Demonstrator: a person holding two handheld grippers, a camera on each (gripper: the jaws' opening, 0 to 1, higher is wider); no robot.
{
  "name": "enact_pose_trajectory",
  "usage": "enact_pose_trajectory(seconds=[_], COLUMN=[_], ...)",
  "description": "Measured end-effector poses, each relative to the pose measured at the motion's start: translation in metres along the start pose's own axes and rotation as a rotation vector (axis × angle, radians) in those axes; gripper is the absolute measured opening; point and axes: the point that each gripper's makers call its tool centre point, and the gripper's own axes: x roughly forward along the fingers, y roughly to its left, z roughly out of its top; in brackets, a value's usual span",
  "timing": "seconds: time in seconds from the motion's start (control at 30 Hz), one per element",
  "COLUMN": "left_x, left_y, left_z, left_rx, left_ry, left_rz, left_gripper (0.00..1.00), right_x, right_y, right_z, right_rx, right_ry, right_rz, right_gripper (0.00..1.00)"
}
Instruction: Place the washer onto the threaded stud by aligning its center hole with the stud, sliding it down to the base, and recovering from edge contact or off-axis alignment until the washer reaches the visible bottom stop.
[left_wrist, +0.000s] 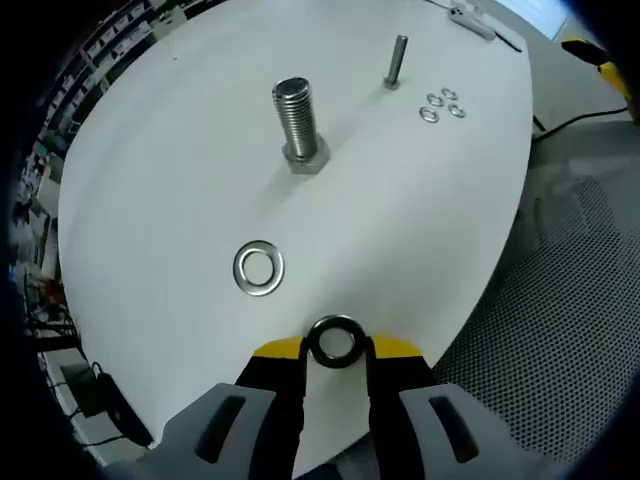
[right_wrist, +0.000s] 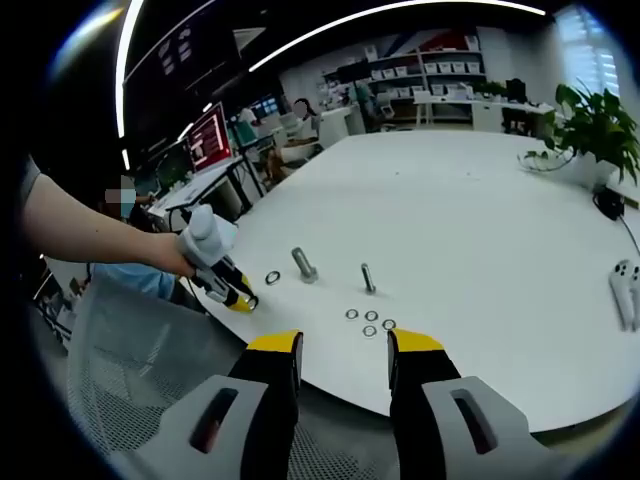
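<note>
**Left tool holds washer, short of stud**

Left tool (left_wrist: 336, 345) clamps a dark washer (left_wrist: 335, 340) upright between its yellow tips, low over the white tabletop (left_wrist: 420, 230), near its edge. Second washer (left_wrist: 258, 268) lies flat just ahead. Large threaded stud (left_wrist: 297, 122) stands upright beyond it, bare. Thin stud (left_wrist: 396, 60) further off, three small washers (left_wrist: 441, 104) beside it. Right tool (right_wrist: 344, 356) released, jaws apart, off the tabletop edge, grasping nothing.
</note>
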Motion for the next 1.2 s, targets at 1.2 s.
enact_pose_trajectory(seconds=[1.2], left_x=[0.000], left_y=[0.001], left_z=[-0.011], left_rx=[0.095], left_ry=[0.020], left_rz=[-0.027], left_gripper=[0.26], right_x=[0.000], right_y=[-0.001], right_z=[-0.001], right_rx=[-0.001], right_ry=[0.004], right_rz=[0.000], right_gripper=[0.36])
